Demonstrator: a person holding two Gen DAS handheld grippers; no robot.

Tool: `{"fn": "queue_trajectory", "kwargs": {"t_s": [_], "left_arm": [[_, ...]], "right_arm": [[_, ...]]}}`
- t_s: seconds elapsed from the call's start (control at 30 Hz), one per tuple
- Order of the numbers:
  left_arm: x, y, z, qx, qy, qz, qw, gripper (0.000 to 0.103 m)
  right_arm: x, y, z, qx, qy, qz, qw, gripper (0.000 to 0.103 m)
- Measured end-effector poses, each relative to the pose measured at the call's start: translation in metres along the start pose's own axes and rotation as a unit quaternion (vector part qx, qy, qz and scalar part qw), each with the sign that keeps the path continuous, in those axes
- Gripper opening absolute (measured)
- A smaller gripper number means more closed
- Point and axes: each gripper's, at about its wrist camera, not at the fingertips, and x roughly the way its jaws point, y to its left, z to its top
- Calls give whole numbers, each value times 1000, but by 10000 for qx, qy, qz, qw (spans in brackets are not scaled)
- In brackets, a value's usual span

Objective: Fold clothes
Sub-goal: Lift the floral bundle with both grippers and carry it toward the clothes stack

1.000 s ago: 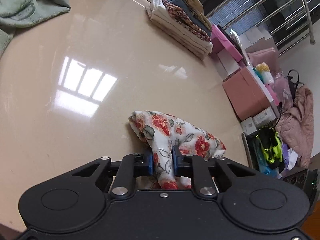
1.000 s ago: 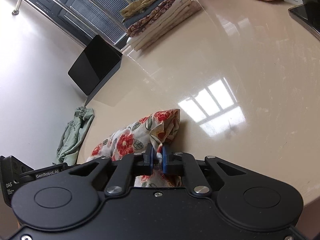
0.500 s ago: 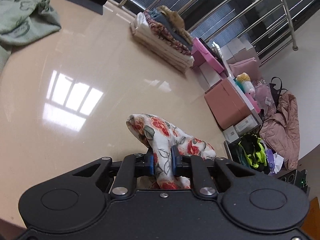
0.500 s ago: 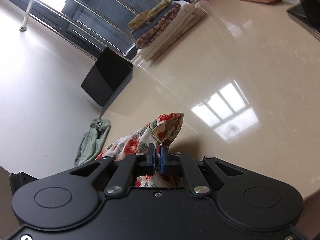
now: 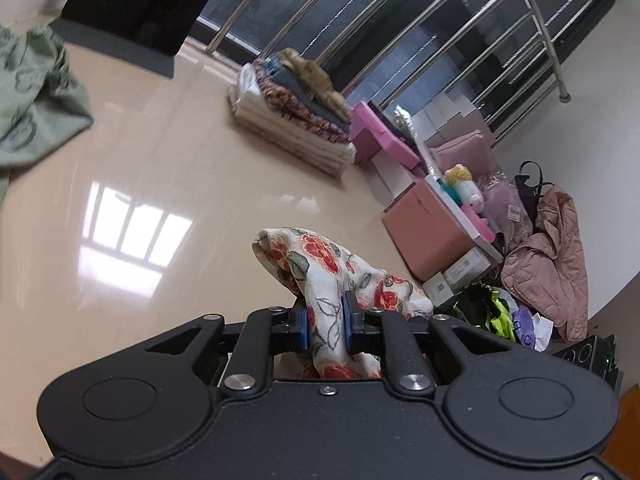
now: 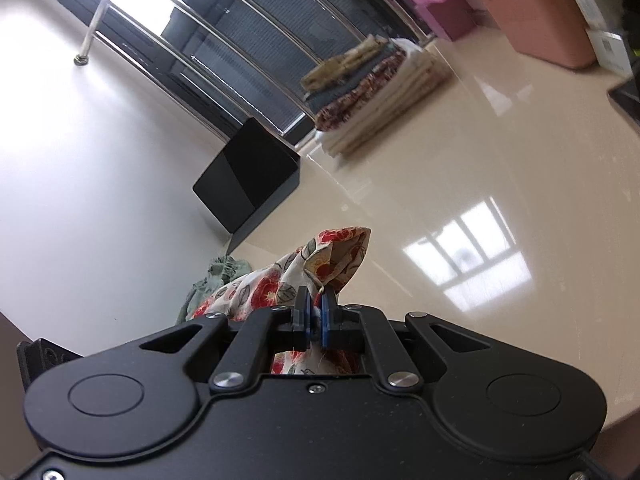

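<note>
Glossy beige table (image 5: 168,168), folded pile (image 5: 292,108) beyond. Left tongs (image 5: 325,322) and right tongs (image 6: 314,314) each pinch floral cloth (image 5: 320,264); lift evenly, keep it taut.

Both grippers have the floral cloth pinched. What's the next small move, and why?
Probably draw the left gripper and right gripper apart. Each is shut on a bunched part of the floral cloth, which sags between them over the table; spreading it should bring out an edge to fold.

left gripper (image 5: 324,322) clamped, right gripper (image 6: 315,322) clamped
</note>
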Motion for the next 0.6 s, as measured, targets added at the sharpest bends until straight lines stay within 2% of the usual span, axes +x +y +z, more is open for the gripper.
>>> {"fn": "queue_trajectory", "kwargs": {"t_s": [0.27,0.6], "left_arm": [[0,-19,25,231,-46,27,9997,16],[8,-48,74,483,-278,-111,9984,16]], "right_arm": [[-7,19,24,-219,-207,81,9995,4],[-6,39,68,-409,-519,170,9977,4]]}}
